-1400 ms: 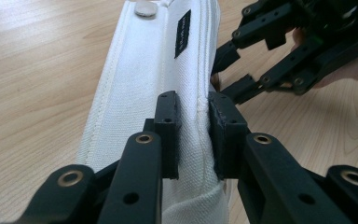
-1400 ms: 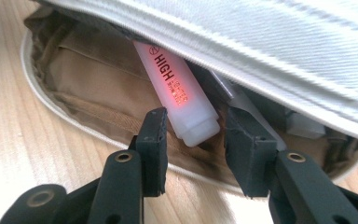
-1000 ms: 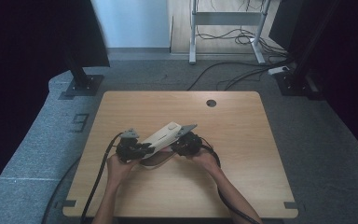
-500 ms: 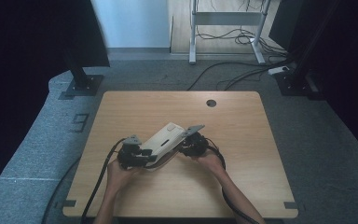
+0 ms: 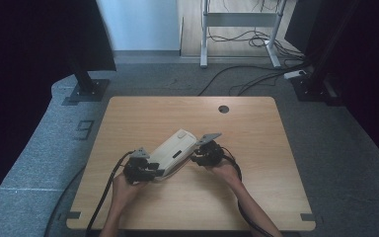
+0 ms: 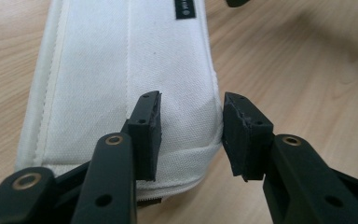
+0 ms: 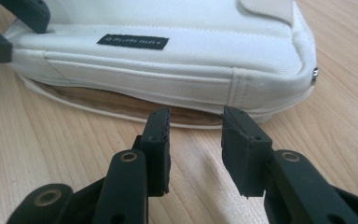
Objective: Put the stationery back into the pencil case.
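Note:
A white fabric pouch (image 5: 173,150) lies slantwise on the wooden table (image 5: 256,128), a black label (image 7: 133,41) on its side. My left gripper (image 5: 140,170) is at the pouch's near-left end. It stands open, its jaws astride one corner of the pouch (image 6: 121,70): one pad lies over the top fabric, the other against the side. My right gripper (image 5: 205,153) is at the pouch's right side, open and empty (image 7: 196,135), its tips just short of the pouch's (image 7: 168,23) lower edge, where a brown lining shows in an open seam.
A round cable hole (image 5: 223,109) sits near the table's far edge. A black stand base (image 5: 86,91) is on the grey floor at the back left. A metal frame (image 5: 205,34) and loose cables lie beyond the table. Bare wood surrounds the pouch.
Both grippers and the pouch have shifted slightly toward the person's side of the table. The left gripper has dropped lower along the pouch's near end.

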{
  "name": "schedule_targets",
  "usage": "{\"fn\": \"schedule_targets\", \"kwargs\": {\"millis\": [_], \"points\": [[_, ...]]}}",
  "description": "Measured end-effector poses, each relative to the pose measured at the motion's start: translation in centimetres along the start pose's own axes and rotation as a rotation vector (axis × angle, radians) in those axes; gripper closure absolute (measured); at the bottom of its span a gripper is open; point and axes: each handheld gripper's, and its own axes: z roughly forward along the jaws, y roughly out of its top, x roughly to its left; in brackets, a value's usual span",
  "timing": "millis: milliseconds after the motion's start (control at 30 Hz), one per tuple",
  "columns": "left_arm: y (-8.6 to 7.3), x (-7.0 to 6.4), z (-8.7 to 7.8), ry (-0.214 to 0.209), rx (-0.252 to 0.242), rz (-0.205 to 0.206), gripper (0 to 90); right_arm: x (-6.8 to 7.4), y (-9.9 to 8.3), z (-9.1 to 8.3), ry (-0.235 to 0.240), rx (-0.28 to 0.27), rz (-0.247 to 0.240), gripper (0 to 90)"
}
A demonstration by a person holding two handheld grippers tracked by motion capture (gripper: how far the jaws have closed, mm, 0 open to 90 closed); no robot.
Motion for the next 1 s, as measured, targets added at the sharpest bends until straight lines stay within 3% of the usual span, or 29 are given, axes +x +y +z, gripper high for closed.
{"fn": "schedule_targets", "kwargs": {"millis": [233, 333, 500, 633, 800, 1000], "points": [[0.9, 0.9, 0.7, 0.051, -0.014, 0.001, 58.1, -0.2, -0.5, 0.0, 0.0, 0.003, 0.014, 59.8], [1.2, 1.4, 0.9, 0.093, -0.018, 0.01, 57.2, -0.3, -0.7, -0.2, -0.002, 0.0, 0.021, 58.9], [1.6, 2.2, 1.2, 0.125, -0.026, 0.016, 55.2, -0.5, -0.9, -0.5, -0.005, -0.004, 0.029, 58.4], [1.6, 2.6, 1.2, 0.126, -0.041, 0.003, 53.5, -0.4, -1.0, -0.6, -0.005, -0.003, 0.034, 57.8], [1.8, 2.2, 0.4, 0.134, -0.043, -0.006, 40.5, -0.3, -1.1, -0.8, 0.003, -0.009, 0.032, 52.9], [1.9, 1.4, -0.4, 0.122, -0.061, -0.001, 24.7, 0.0, -1.2, -1.1, 0.011, -0.013, 0.027, 38.8]]}}
